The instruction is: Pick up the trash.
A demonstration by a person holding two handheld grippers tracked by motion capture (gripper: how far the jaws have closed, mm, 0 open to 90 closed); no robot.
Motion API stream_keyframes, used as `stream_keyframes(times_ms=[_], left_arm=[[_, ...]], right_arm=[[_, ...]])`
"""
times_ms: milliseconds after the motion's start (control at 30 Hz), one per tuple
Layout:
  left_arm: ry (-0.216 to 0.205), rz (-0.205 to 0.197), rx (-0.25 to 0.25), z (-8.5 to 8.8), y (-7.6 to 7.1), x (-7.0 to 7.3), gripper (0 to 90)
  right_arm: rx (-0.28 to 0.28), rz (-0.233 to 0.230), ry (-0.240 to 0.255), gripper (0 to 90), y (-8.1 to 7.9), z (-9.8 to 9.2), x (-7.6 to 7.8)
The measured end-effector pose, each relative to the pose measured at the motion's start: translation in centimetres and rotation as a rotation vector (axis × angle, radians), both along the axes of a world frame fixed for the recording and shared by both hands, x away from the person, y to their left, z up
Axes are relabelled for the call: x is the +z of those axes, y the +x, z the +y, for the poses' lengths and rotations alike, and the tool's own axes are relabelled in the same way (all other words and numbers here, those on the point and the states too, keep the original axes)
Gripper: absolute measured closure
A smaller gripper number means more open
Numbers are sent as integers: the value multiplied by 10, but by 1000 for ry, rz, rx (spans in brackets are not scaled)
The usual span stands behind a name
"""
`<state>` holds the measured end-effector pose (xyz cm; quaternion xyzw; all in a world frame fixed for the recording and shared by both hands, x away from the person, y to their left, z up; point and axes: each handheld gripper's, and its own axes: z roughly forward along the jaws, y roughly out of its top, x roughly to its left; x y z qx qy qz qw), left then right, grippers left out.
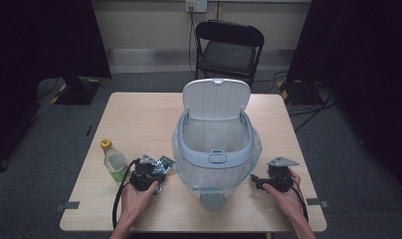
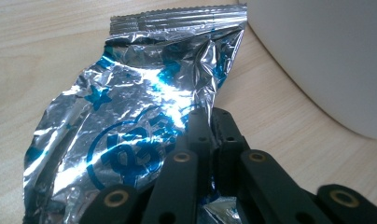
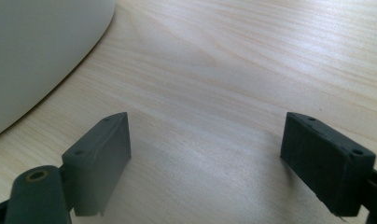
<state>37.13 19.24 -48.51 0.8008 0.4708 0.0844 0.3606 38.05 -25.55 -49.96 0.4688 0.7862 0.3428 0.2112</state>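
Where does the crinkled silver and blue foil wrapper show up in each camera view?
High view: crinkled silver and blue foil wrapper lies left of centre, beside the white lidded bin.
Left gripper view: it spreads across the left and middle, pinched between the jaws.
Right gripper view: not in it.
Shared landmark: the bin's white wall.

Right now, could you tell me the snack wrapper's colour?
Crinkled silver foil wrapper with blue print, clearest in the left gripper view.

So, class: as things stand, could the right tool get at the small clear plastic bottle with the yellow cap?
Probably not directly. The right tool sits open on one side of the white lidded bin; the small clear plastic bottle with the yellow cap stands beyond it, past the left tool gripping the silver foil wrapper.
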Motion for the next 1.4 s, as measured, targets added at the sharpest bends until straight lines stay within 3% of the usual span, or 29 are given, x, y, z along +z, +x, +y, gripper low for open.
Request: stream_keyframes(times_ms=[133, 433, 567, 600, 667, 800, 867, 1000, 1133, 1167, 1400], left_arm=[[-54, -8, -7, 4, -3, 0, 893], [-181, -83, 10, 15, -10, 13, 894], [-202, -123, 1, 15, -13, 18, 894], [-207, -156, -5, 15, -14, 21, 893], [-210, -182, -1, 14, -16, 26, 893], [-251, -210, 20, 19, -17, 34, 893], [-265, -228, 8, 21, -19, 38, 893], [-282, -274, 22, 25, -24, 47, 892], [-305, -309, 1, 26, -29, 58, 892], [-293, -325, -1, 25, -31, 60, 892], [-320, -377, 11, 25, -35, 77, 892]], right_arm=[[0, 0, 0, 148, 0, 0, 0], [0, -1, 0, 148, 0, 0, 0], [0, 0, 0, 147, 0, 0, 0], [0, 0, 0, 148, 0, 0, 0], [0, 0, 0, 148, 0, 0, 0], [1, -1, -1, 148, 0, 0, 0], [0, 0, 0, 148, 0, 0, 0], [0, 0, 0, 148, 0, 0, 0], [0, 0, 0, 148, 0, 0, 0], [0, 0, 0, 148, 0, 0, 0], [0, 0, 0, 148, 0, 0, 0]])
